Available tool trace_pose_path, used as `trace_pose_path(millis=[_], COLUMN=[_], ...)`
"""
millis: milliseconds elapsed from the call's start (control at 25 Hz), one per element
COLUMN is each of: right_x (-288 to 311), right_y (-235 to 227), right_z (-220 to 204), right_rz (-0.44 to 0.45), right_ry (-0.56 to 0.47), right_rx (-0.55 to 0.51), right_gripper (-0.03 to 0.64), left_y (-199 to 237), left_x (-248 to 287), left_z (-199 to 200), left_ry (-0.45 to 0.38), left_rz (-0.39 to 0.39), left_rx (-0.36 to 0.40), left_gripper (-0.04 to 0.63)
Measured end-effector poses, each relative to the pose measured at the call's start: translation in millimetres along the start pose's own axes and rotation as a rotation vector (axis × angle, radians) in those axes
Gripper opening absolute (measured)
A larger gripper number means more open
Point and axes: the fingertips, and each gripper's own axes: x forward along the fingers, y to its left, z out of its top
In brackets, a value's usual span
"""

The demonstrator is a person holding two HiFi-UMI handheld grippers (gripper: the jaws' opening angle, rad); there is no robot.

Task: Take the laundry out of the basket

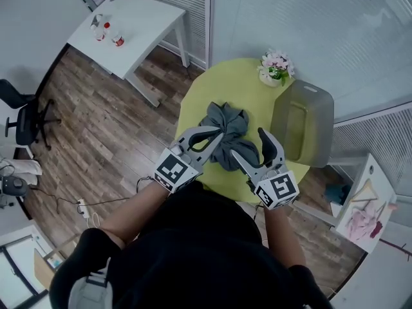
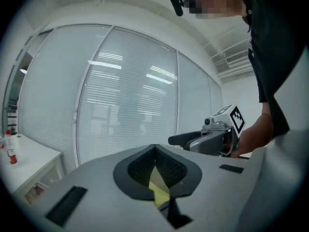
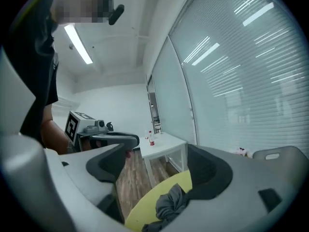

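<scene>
My left tong (image 1: 217, 136) is pressed together at the tips with nothing that I can see between them; through the gap behind the tips only a sliver of the yellow table (image 1: 222, 82) shows. My right tong (image 1: 250, 144) is spread wide and holds nothing. The grey cloth (image 1: 225, 125) lies crumpled on the table, out of the basket (image 1: 320, 129), which stands just to its right and looks empty to me; so I judge the emptying is done or close to it. The cloth sits straight ahead between my two tongs, its long axis running from me toward the far edge; the left tips are at its left side, the right jaws hang over its near end. If it must be moved again, the right tong is already spread above it and is nearer the basket; the left would have to part first.
</scene>
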Motion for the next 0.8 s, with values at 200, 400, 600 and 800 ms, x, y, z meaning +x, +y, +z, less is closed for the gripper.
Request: trace_pose_path(millis=[200, 400, 600, 800], right_x=[-5.9, -16.3, -21.7, -24.4], right_y=[10.0, 7.1, 9.0, 7.9], right_z=[29.6, 48.1, 49.6, 50.9], right_rz=[0.039, -0.009, -0.014, -0.023], right_ry=[-0.076, -0.147, -0.151, -0.153], right_rx=[-0.029, -0.109, -0.137, -0.146], right_gripper=[0.383, 0.114, 0.023, 0.023], left_y=[-15.3, -21.2, -26.4, -28.0], left_x=[0.6, 4.1, 4.2, 5.4], left_z=[31.9, 42.5, 47.6, 48.6], left_ry=[-0.052, -0.107, -0.110, -0.114], left_rz=[-0.022, -0.022, -0.030, -0.033], left_rx=[0.057, 0.027, 0.016, 0.014], left_gripper=[0.003, 0.003, 0.003, 0.003])
